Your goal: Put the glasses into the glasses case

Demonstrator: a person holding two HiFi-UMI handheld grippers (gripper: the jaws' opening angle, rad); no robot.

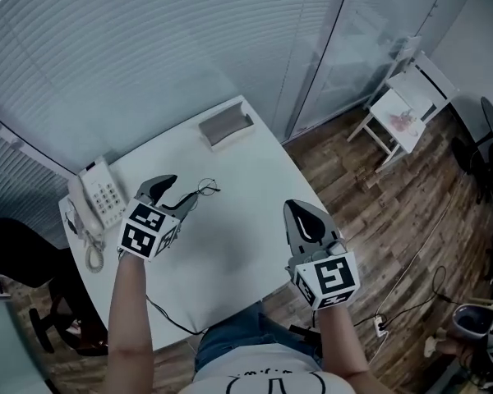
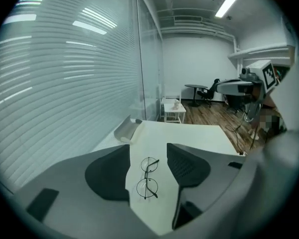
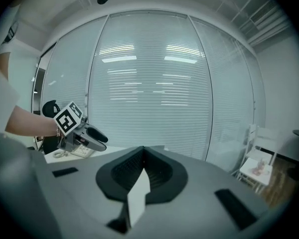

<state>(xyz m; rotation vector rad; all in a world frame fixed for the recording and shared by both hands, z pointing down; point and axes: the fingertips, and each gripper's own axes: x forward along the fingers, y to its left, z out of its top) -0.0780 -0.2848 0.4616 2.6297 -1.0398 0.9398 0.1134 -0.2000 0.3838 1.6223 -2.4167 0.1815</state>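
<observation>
Thin round wire glasses [image 1: 204,190] lie on the white table [image 1: 230,245]. In the left gripper view the glasses [image 2: 148,176] show on the tabletop between the two wide-apart jaws, and neither pad touches them. My left gripper [image 1: 185,194] [image 2: 148,151] is open and tilts down at them from the left. The grey glasses case [image 1: 226,127] [image 2: 127,130] stands open at the table's far edge. My right gripper [image 1: 299,208] [image 3: 143,150] hovers over the table's right side, shut and holding nothing. The right gripper view also catches the left gripper [image 3: 97,136].
A white desk telephone [image 1: 99,197] sits at the table's left end, its cord hanging off the edge. Blinds behind glass walls run along the far side. A white chair [image 1: 398,113] stands on the wooden floor to the right, where cables lie.
</observation>
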